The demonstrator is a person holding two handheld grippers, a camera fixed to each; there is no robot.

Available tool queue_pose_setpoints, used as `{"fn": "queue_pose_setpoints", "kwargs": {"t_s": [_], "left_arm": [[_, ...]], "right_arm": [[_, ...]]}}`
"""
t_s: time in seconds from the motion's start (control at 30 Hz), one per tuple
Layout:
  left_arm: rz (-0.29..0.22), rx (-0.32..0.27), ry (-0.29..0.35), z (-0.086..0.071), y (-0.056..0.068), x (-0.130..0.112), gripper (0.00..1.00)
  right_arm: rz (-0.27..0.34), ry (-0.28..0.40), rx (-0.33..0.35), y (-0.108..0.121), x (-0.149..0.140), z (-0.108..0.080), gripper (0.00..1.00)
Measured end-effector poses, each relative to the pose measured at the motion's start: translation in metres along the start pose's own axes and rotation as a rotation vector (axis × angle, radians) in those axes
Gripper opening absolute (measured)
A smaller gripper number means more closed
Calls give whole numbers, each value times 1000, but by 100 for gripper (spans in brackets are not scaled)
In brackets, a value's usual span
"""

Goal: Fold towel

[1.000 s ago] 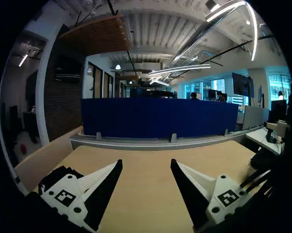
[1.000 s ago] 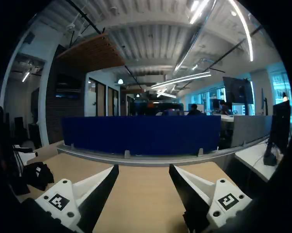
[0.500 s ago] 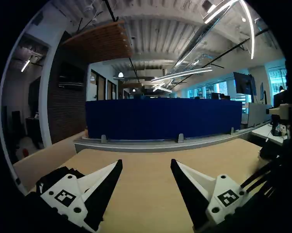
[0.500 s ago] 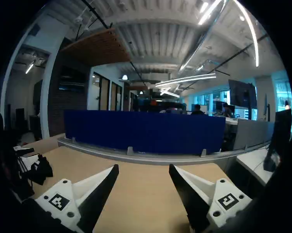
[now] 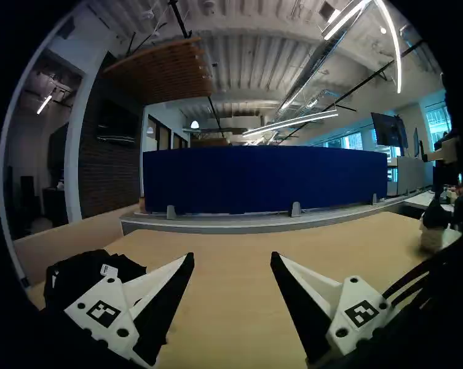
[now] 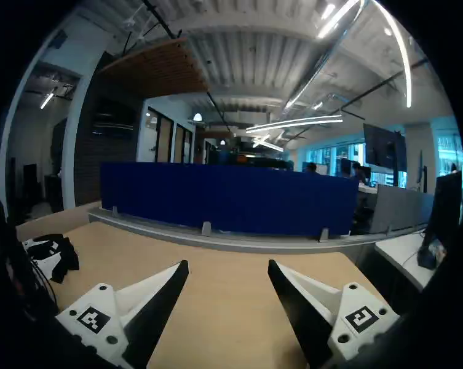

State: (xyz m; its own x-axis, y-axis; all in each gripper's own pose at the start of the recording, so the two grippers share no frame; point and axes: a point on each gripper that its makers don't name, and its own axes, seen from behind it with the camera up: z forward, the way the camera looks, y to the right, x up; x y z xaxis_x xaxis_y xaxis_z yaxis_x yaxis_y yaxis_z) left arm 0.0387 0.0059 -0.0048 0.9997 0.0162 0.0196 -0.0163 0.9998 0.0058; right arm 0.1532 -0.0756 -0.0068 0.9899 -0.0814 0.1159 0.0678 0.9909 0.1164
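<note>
A black towel [image 5: 87, 270], crumpled and showing a small white tag, lies on the pale wooden bench [image 5: 329, 237] just left of the left tool [image 5: 231, 255], partly behind that tool's left finger. The left tool is released, its fingers spread wide over bare bench. In the right gripper view, the right tool [image 6: 227, 263] is likewise spread wide and released. A dark bundle [image 6: 50, 257] with white patches sits on the bench far to its left; whether it is the towel is unclear. A blue partition [image 5: 262, 178] stands beyond both tools.
</note>
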Motion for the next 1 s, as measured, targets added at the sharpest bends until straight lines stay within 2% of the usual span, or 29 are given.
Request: {"fn": "queue_pose_setpoints", "kwargs": {"t_s": [0.17, 0.47, 0.67, 0.8, 1.0], "left_arm": [[4, 10, 3, 3, -8, -21, 92], [-25, 19, 18, 7, -16, -36, 92], [-21, 21, 18, 8, -15, -42, 92], [-18, 7, 21, 9, -8, -41, 92], [-19, 8, 21, 9, -8, -41, 92]], "right_arm": [[-10, -20, 5, -8, -16, 4, 100], [-36, -32, 27, -21, -22, 13, 100], [-43, -30, 35, -24, -22, 14, 100], [-40, -25, 38, -24, -22, 13, 100], [-28, -12, 25, -18, -21, 12, 100]]}}
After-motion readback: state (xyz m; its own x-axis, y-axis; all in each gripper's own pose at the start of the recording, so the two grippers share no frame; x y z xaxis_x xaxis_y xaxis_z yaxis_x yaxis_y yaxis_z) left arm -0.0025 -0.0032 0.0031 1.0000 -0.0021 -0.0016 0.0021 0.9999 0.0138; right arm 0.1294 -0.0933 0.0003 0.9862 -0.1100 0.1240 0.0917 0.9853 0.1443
